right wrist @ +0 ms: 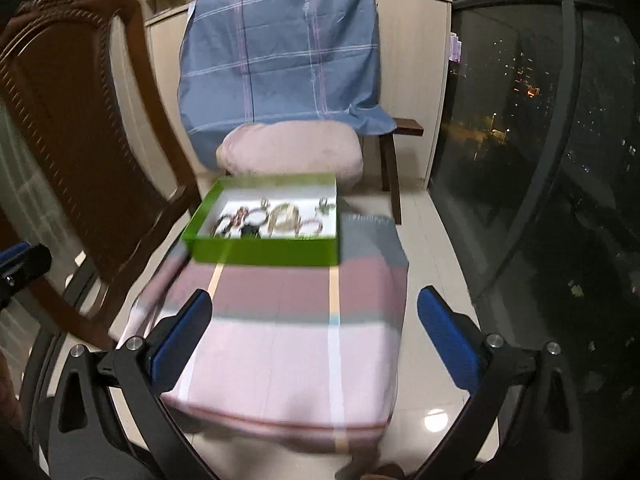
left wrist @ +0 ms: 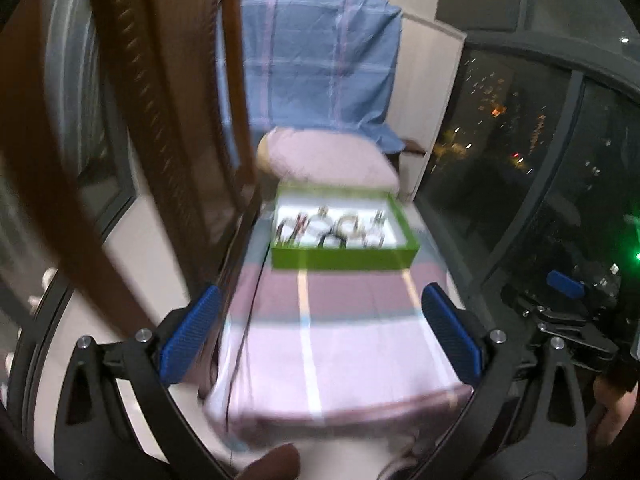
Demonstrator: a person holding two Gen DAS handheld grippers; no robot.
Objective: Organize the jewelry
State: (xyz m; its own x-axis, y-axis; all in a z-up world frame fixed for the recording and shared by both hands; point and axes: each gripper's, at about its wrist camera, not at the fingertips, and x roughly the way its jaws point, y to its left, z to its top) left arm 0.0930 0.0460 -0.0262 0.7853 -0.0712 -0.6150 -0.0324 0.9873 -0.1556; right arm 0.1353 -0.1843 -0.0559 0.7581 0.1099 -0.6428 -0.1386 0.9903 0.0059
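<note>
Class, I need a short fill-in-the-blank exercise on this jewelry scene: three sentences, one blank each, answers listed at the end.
1. The jewelry lies in a box whose colour is ____.
2. The left gripper and the right gripper both have their jaws ____, with nothing between them.
3. The box stands on a striped ____.

Answers: green; open; cloth

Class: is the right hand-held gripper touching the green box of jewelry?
Apart. The right wrist view shows the open right hand-held gripper nearer the camera than the green box, with striped cloth between them.
</note>
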